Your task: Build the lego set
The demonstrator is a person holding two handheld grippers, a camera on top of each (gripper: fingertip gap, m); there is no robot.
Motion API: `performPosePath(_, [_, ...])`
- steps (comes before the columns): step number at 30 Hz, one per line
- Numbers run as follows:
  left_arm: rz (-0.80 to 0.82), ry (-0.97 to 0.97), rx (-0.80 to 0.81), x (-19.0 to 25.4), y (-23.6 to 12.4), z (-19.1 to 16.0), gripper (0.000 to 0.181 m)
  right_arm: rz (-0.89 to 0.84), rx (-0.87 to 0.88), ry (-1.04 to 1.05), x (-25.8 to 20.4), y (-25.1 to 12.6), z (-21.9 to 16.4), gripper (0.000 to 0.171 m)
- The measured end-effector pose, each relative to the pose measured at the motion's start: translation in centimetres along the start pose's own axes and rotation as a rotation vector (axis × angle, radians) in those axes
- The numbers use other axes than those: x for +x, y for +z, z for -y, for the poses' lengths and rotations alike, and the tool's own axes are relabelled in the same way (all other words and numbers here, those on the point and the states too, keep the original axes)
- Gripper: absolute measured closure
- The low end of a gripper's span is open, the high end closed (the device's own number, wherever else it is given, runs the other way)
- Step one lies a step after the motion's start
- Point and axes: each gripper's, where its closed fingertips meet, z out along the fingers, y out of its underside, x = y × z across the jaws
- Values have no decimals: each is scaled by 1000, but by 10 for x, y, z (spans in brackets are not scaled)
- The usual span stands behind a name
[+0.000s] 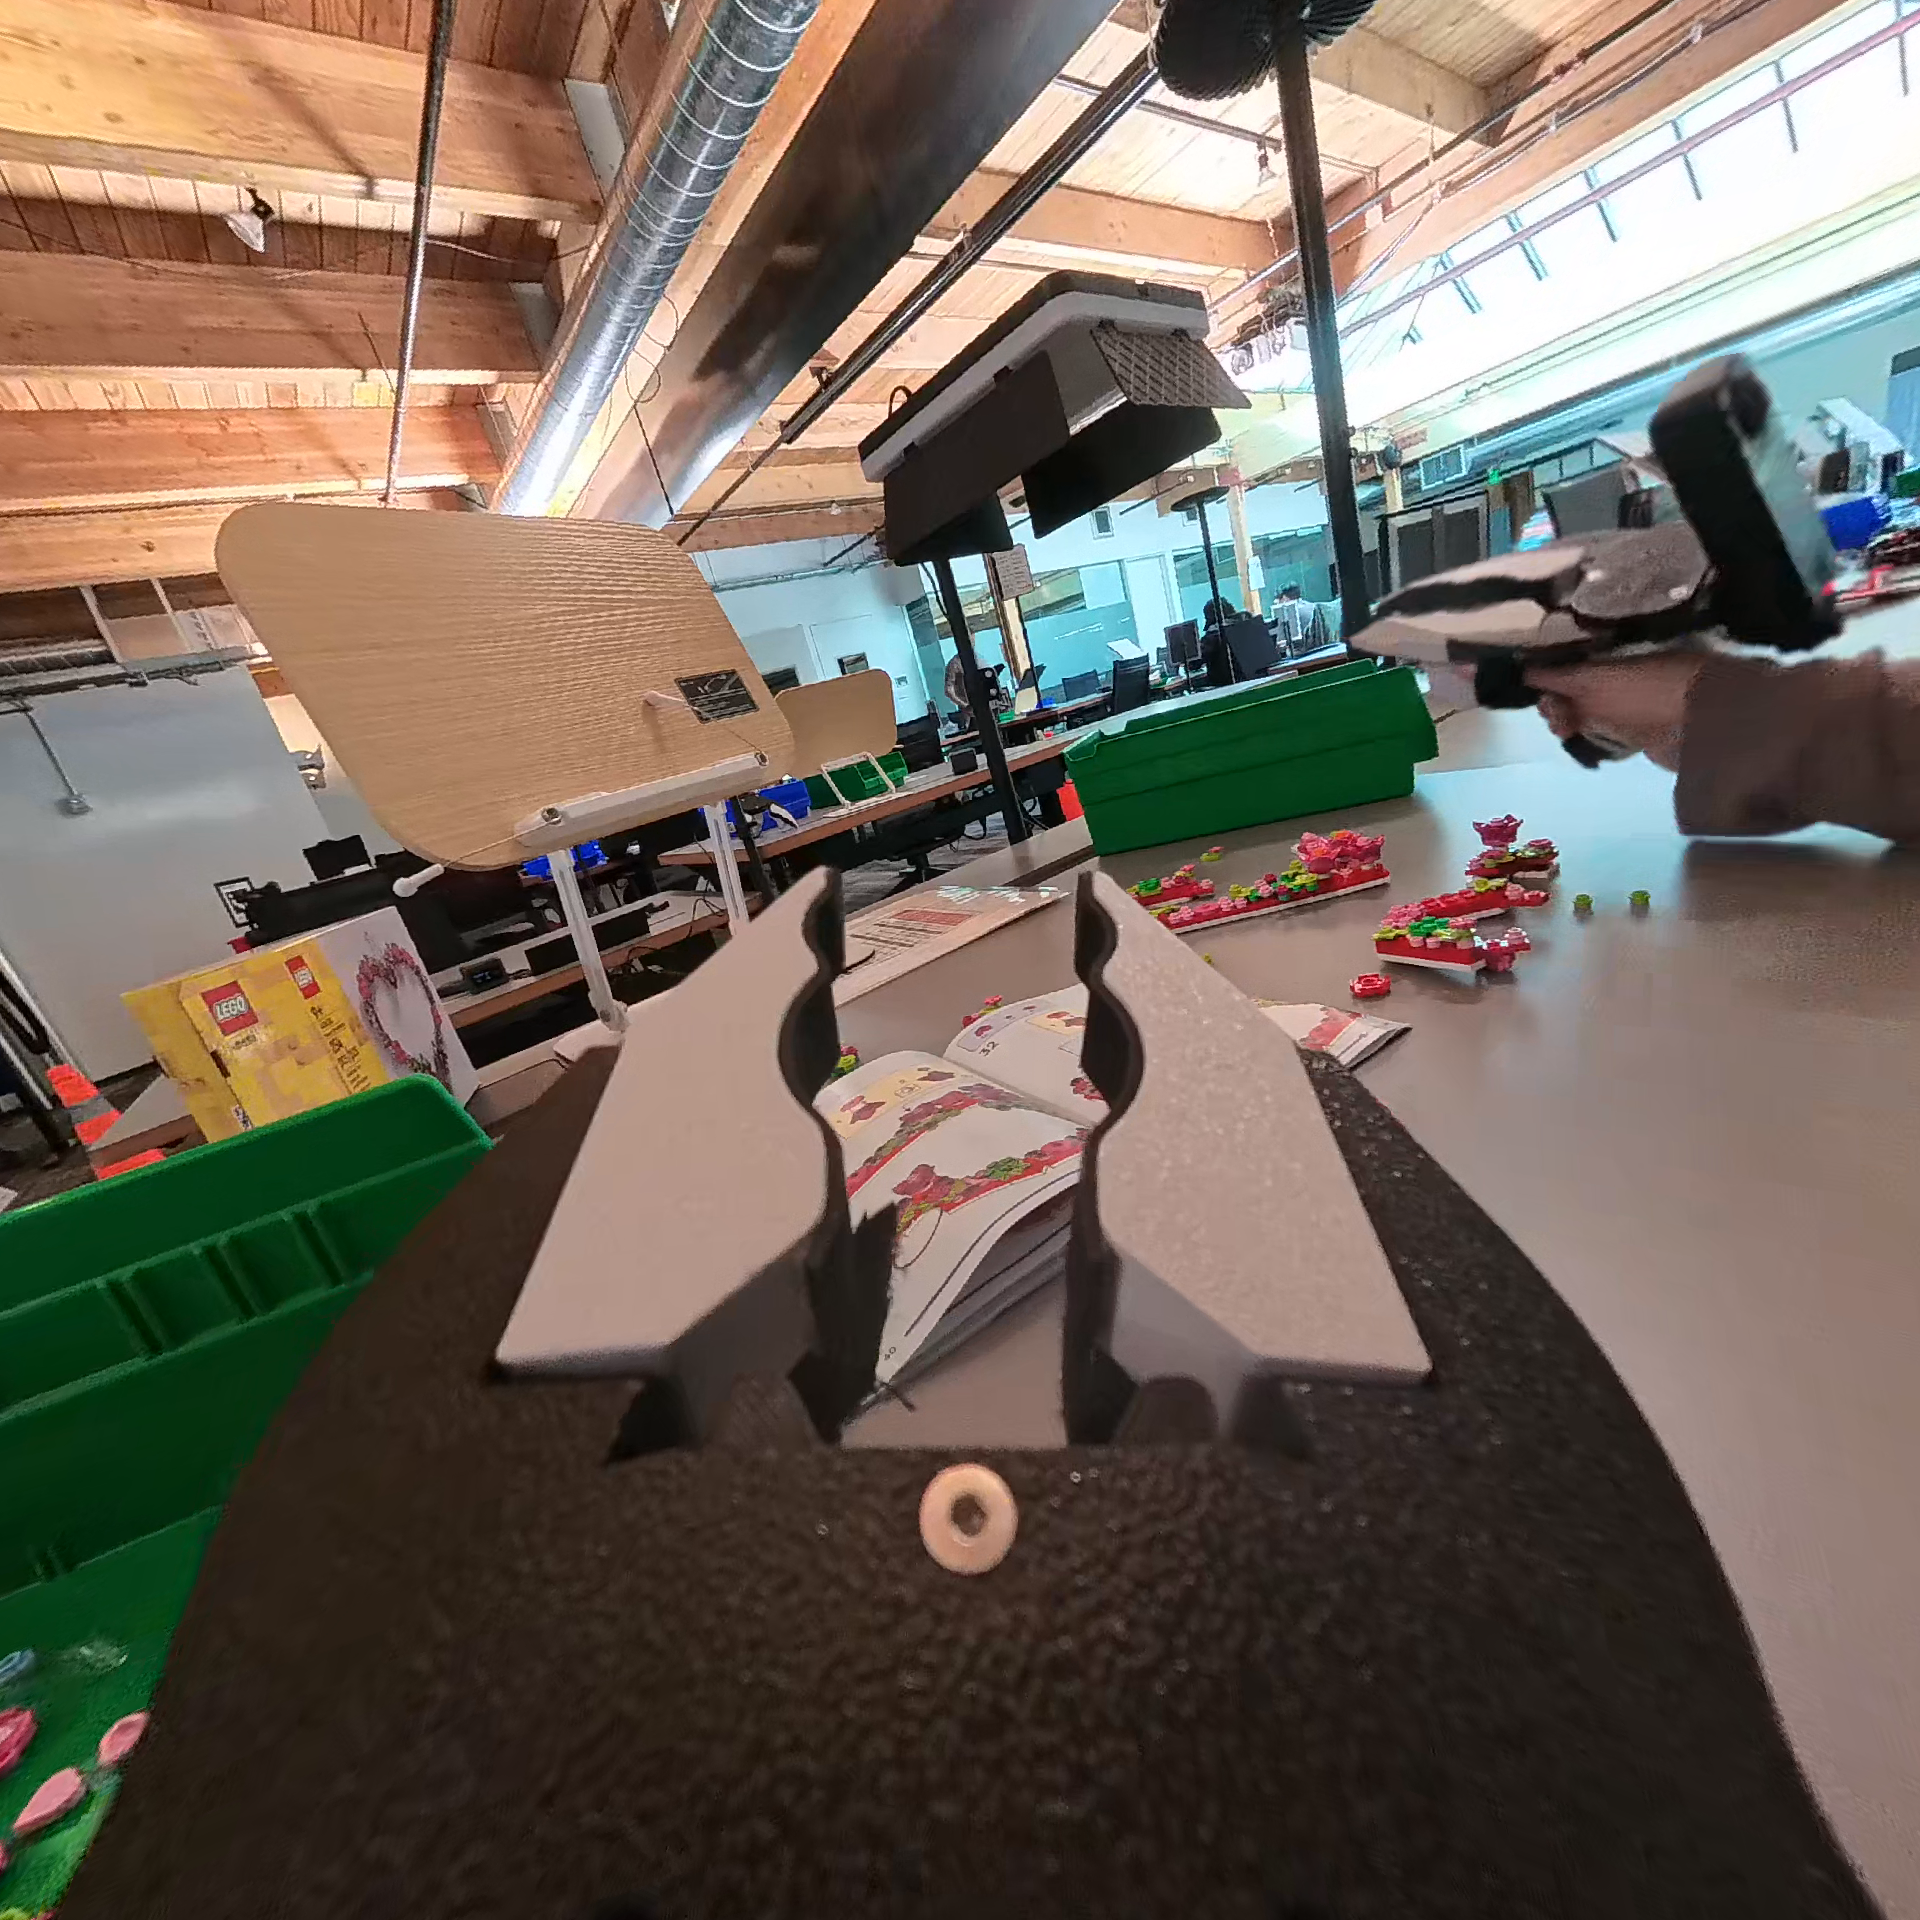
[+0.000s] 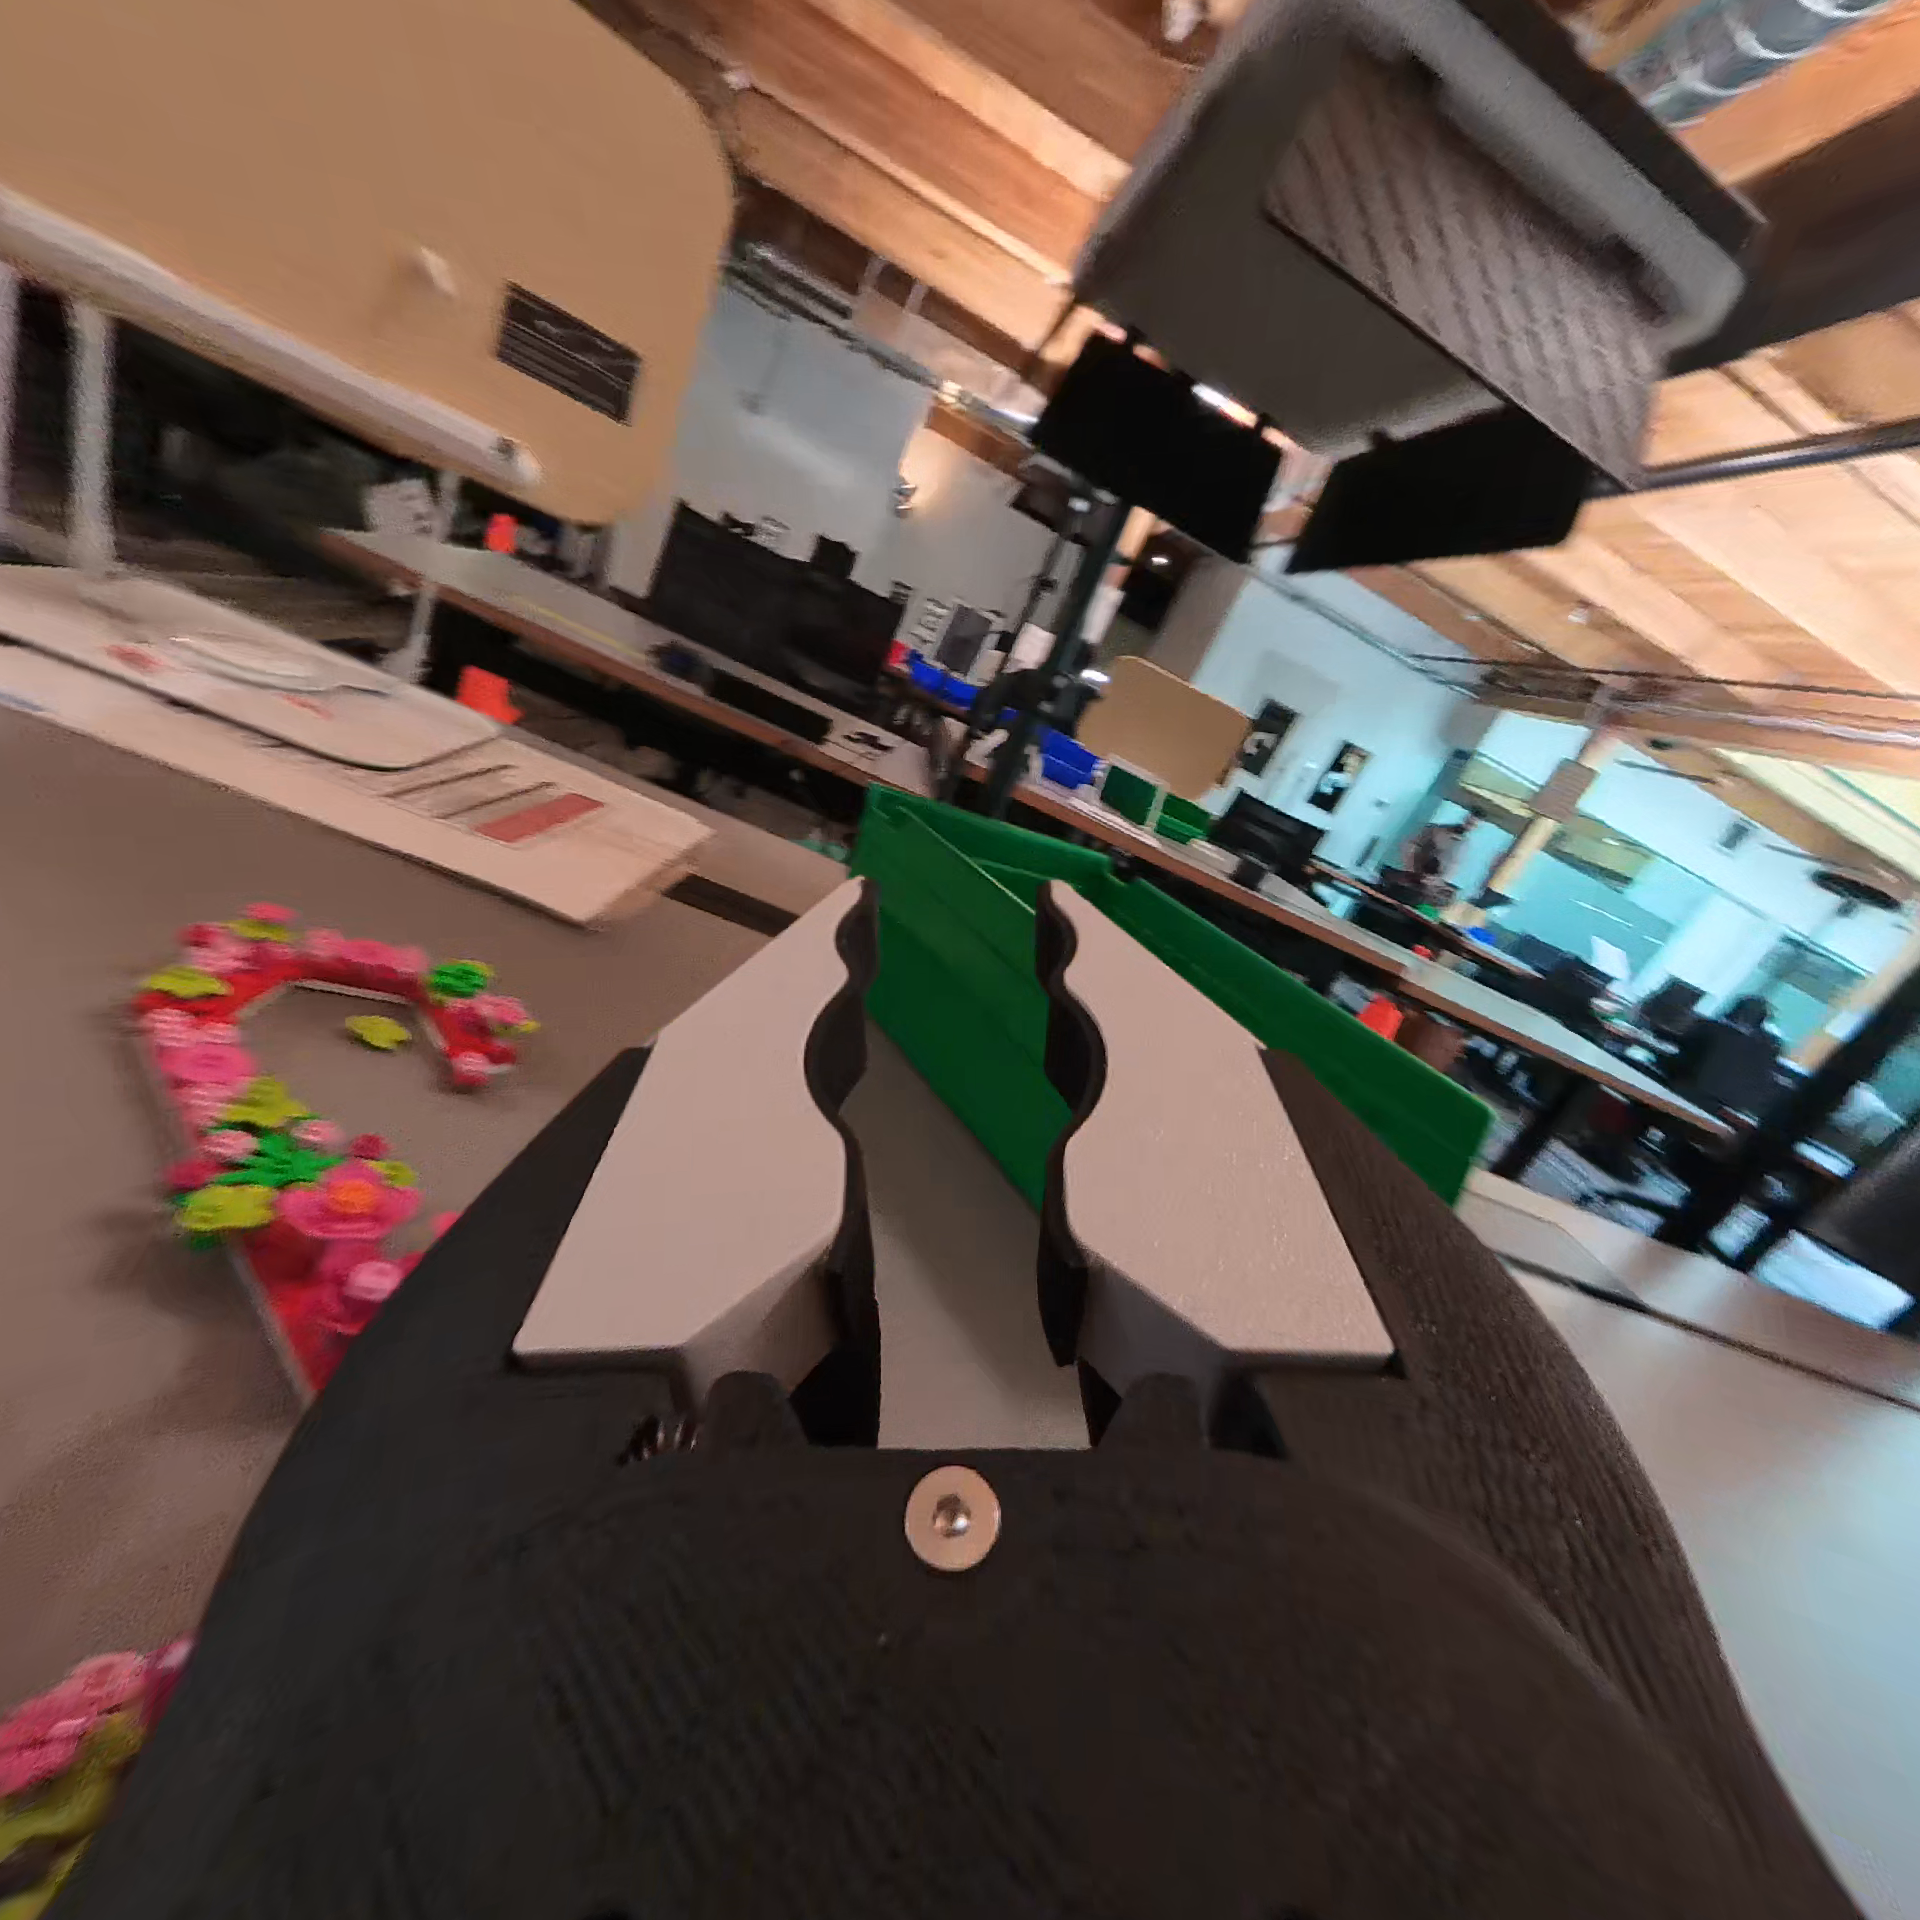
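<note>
Left gripper (image 1: pixel 956 935): jaws parted, nothing between them, raised over an open booklet (image 1: pixel 966 1153) lying on the grey table (image 1: pixel 1558 1195). Just left of it, a green bin (image 1: pixel 208 1247), with pink flower pieces (image 1: pixel 52 1797) low in the corner. Behind the bin, a yellow box (image 1: pixel 260 1029) beside a tilted wooden stand (image 1: pixel 488 675).

Right gripper (image 2: pixel 951 925): jaws likewise spread and empty, aimed at a second green bin (image 2: pixel 956 966) at the table's far side. In the left wrist view, right gripper (image 1: pixel 1392 639) held aloft in a sleeved hand (image 1: pixel 1621 712), well above the table.

Lego set: in several pieces on the table, not joined. Red curved sections (image 1: pixel 1278 883) topped with pink and lime flowers, lying near the far bin; more short sections (image 1: pixel 1455 925) just beside them, with loose small studs (image 1: pixel 1610 899) scattered near. In the right wrist view, blurred, a curved flowered section (image 2: pixel 291 1081) left of the fingers (image 2: pixel 727 1122).
</note>
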Motion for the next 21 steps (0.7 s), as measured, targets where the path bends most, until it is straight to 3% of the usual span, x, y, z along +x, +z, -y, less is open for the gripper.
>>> performPosePath(7, [-4,-18,-9,0,0,-2,142,-175,53,-13,33,-11,-20,150])
performPosePath(21, [-29,-6,-19,6,1,-5,146,-220,10,58,45,-13,-36,154])
